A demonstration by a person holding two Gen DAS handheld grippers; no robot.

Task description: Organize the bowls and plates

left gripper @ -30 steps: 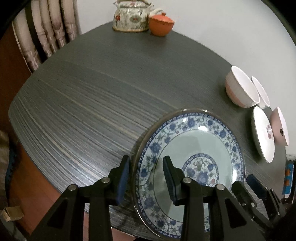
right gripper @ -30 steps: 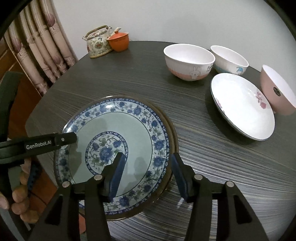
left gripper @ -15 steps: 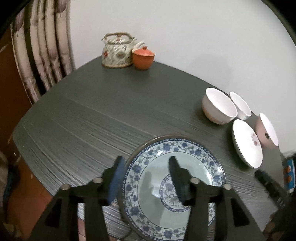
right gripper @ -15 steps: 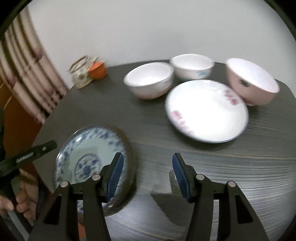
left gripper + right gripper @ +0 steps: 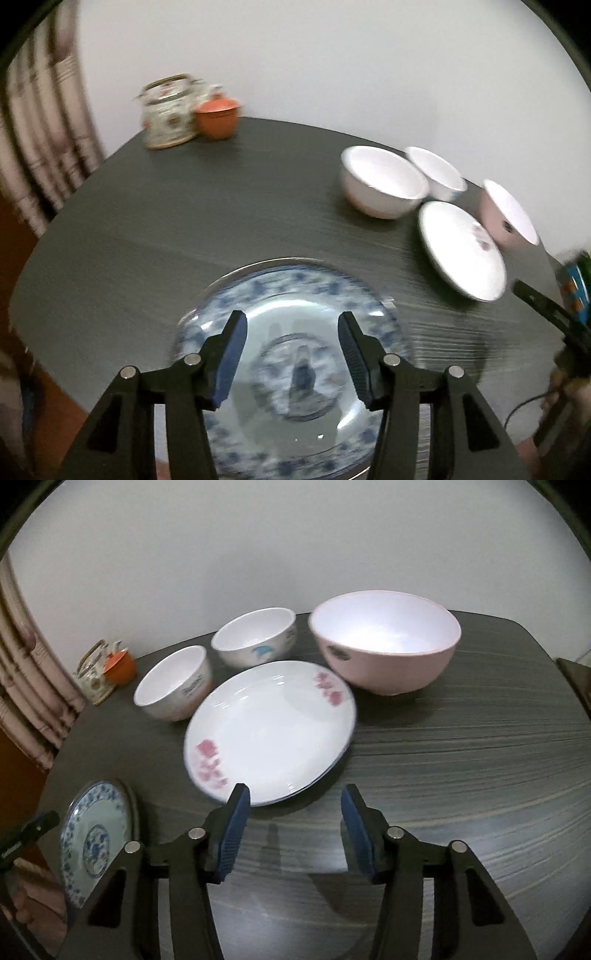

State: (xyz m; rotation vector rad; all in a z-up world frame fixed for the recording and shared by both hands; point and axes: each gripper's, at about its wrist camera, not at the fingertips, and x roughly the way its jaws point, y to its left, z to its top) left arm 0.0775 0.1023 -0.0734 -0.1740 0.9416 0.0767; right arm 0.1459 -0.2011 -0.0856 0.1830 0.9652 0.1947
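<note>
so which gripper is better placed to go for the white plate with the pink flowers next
Right. The right gripper is open, with the white plate just beyond its fingertips. The left gripper, also open, hangs over the blue-patterned plate, with the white plate far off to its right.

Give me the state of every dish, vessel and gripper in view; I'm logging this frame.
Left gripper: open, over the blue-patterned plate.
Right gripper: open, empty.
Blue-patterned plate: flat, empty.
White floral plate: flat, empty.
Pink bowl: upright, empty.
Dolphin bowl: upright, empty.
White bowl: upright, empty.
Teapot: upright.
Orange cup: lid on.
</note>
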